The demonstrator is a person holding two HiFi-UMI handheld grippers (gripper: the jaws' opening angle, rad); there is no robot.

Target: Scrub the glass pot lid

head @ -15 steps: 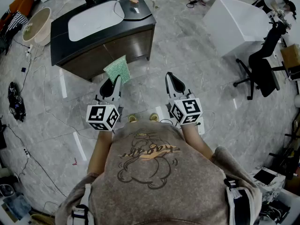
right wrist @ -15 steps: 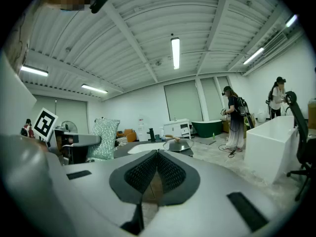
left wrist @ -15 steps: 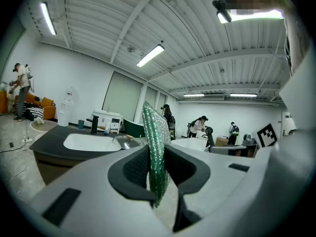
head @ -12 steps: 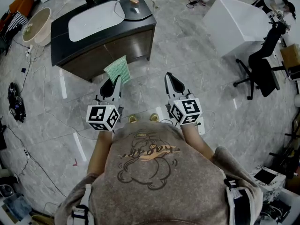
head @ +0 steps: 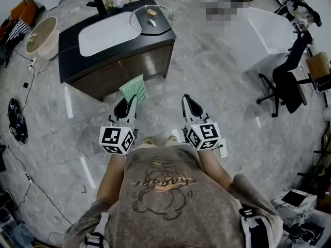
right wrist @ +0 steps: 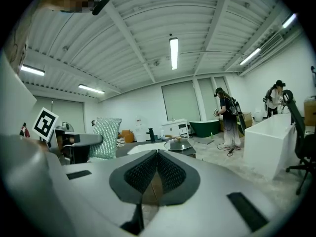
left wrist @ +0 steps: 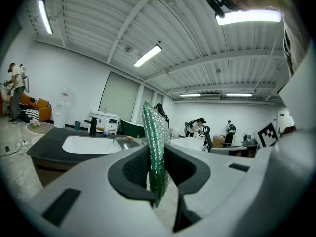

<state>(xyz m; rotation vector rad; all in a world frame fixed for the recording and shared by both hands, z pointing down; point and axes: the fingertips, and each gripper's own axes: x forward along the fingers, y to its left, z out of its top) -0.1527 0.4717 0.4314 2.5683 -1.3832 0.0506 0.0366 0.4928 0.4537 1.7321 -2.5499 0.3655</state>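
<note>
Our left gripper (head: 126, 105) pinches a green scrubber (head: 133, 88); our right gripper (head: 190, 104) is closed and empty. The lid (head: 150, 20) lies on the counter (head: 67, 40).

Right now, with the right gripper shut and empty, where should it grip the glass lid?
Probably the knob on top, coming from above with the right gripper opened. The lid lies dome-up on the counter, its rim apparently flat on the surface, so the knob is the one raised part the jaws can close round.
</note>
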